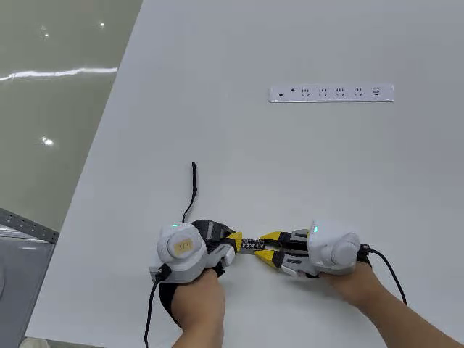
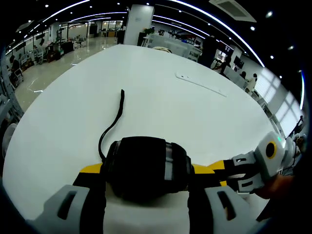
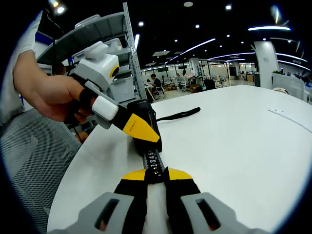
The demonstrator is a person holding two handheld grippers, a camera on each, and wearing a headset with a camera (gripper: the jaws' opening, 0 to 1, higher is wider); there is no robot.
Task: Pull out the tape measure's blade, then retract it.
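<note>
left claw (image 2: 148, 181) clamps rounded black tape measure case (image 2: 141, 158) | right claw (image 3: 155, 171) pinches flat numbered blade (image 3: 152, 160); smooth white table (image 1: 290, 167)

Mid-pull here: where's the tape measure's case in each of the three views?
Head view: tape measure case low centre, in the left gripper; blade runs to the right gripper.
Left gripper view: bottom centre, clamped between the jaws.
Right gripper view: centre-left, partly behind the left gripper's yellow finger.
Shared landmark: the white power strip beyond it.
</note>
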